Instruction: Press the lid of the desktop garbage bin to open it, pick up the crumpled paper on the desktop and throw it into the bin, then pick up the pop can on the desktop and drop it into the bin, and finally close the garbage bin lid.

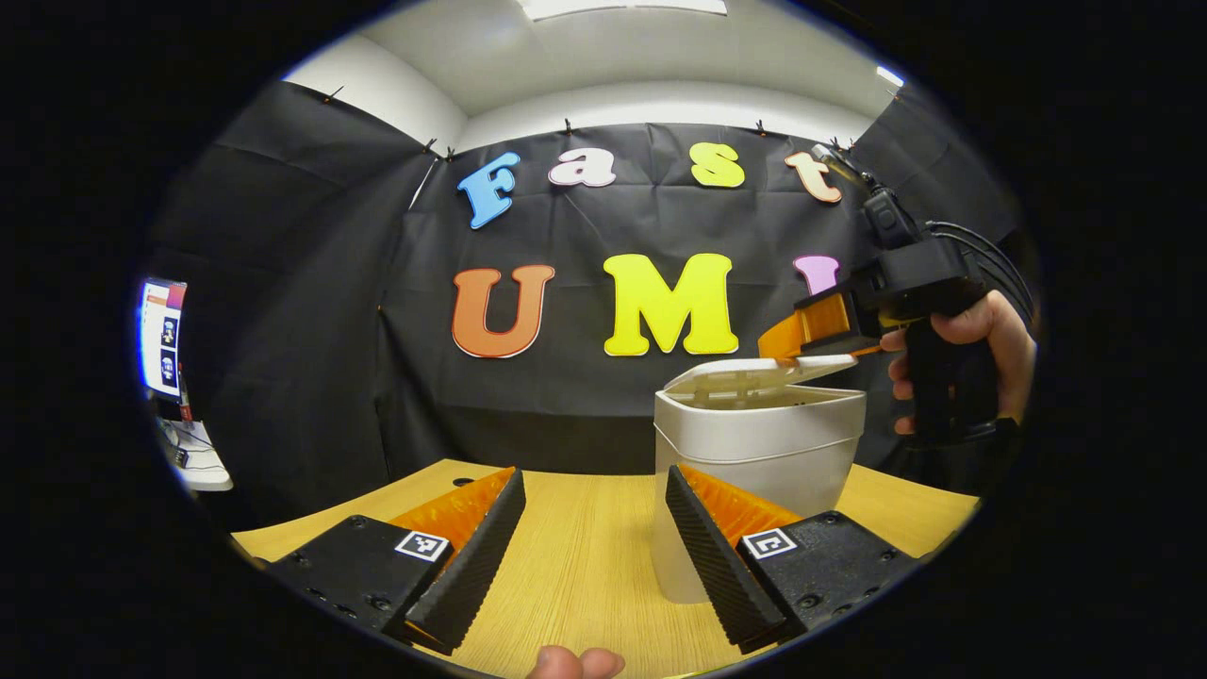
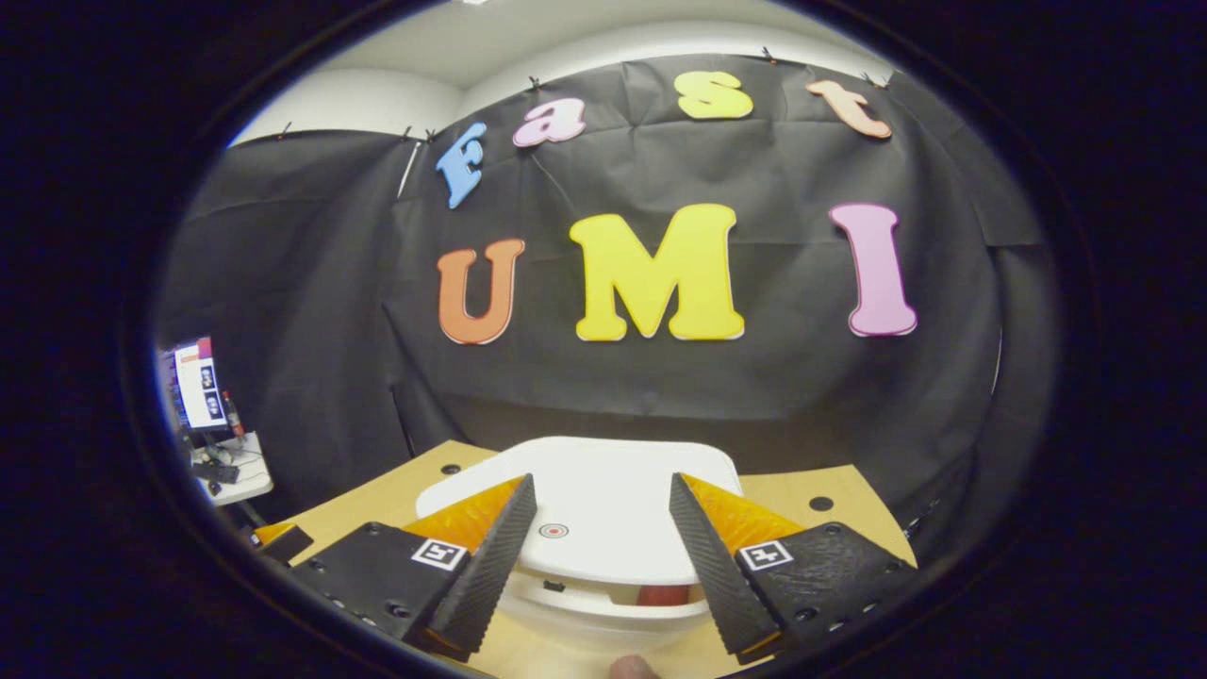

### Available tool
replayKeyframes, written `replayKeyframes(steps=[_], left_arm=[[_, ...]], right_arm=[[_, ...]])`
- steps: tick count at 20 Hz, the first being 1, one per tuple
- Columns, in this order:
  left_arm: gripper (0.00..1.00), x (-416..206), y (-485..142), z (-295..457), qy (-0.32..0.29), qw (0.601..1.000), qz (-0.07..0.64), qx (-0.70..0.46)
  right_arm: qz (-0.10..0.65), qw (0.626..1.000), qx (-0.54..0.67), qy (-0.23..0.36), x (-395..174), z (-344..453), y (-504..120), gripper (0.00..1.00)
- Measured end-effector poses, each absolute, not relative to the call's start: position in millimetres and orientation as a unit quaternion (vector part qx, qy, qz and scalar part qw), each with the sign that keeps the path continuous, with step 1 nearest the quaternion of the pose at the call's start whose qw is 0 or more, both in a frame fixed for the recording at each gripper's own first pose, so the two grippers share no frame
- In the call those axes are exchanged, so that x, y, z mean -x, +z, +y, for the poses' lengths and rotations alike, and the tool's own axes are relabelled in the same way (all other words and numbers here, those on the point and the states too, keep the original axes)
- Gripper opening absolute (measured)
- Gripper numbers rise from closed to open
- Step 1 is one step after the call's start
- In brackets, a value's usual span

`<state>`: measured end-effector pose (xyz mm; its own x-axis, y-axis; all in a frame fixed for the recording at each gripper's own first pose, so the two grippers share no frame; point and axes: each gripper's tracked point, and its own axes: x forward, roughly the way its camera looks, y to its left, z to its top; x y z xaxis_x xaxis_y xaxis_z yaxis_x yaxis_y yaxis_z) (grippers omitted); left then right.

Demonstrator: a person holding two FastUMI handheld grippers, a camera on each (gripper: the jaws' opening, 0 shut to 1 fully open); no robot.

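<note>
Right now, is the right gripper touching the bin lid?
Touching. In the left gripper view, the right gripper rests its fingertip on top of the partly raised lid of the bin, with no gap visible between them.

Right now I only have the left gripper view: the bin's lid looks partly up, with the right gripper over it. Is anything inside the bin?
Observer: Yes, the right gripper view shows something red through the gap under the lid; I can't tell what.
Operator: Are that gripper's fingers closed?
Observer: No, the right gripper has its fingers apart above the lid.
Operator: Any press mark?
Observer: A small red ring sits on the lid, between them.
</note>
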<state>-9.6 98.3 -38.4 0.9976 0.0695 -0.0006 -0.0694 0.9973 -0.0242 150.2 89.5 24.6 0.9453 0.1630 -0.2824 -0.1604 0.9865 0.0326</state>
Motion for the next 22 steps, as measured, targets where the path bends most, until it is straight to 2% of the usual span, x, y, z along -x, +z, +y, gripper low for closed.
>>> replayKeyframes(steps=[10,17,20,21,22], left_arm=[[0.97,16,-55,100,0.019,0.999,0.012,0.026],[0.97,18,-58,97,0.008,0.999,0.022,0.041],[0.97,18,-54,100,0.010,0.999,0.018,0.048],[1.00,18,-54,100,0.011,0.999,0.018,0.049],[0.97,18,-55,99,0.011,0.999,0.019,0.049]], right_arm=[[0.131,0.990,0.005,0.057,-146,89,6,0.92],[0.103,0.992,0.025,0.064,-141,89,-5,0.92],[0.101,0.993,0.025,0.061,-141,89,-4,0.90],[0.091,0.994,0.023,0.063,-142,90,1,0.90],[0.078,0.995,0.024,0.064,-143,90,6,0.89]])
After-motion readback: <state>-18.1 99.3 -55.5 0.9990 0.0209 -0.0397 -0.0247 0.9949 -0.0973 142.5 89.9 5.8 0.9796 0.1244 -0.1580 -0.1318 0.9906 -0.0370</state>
